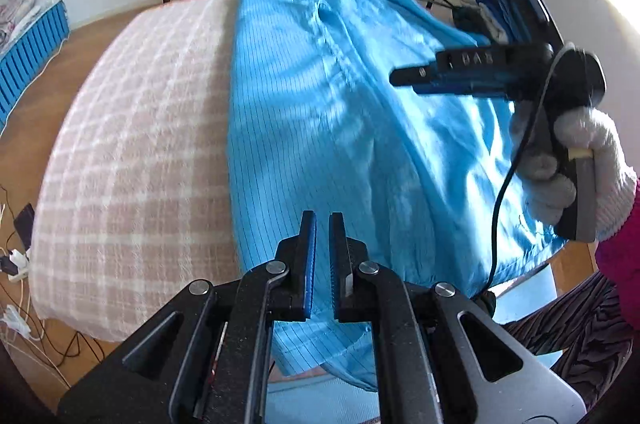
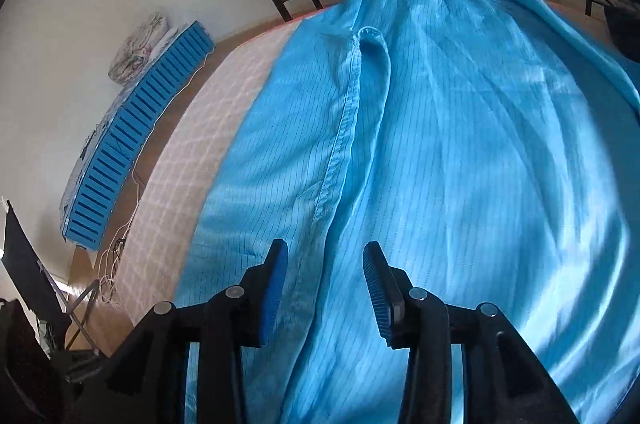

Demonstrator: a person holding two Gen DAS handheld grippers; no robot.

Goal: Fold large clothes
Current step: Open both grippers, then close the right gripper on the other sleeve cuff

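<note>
A plaid-covered table fills the room's middle, and the blue garment lies along its right half, long axis running six to twelve o'clock. The left gripper hovers over the near hem, a narrow gap, empty. The right gripper, wide open and empty, straddles the seam and looks nearer.

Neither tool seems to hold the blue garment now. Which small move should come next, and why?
Probably lower the right tool onto the long seam just ahead and close it. Its jaws stand open above the blue garment, gripping nothing; the left tool is nearly closed, gripping nothing.
</note>
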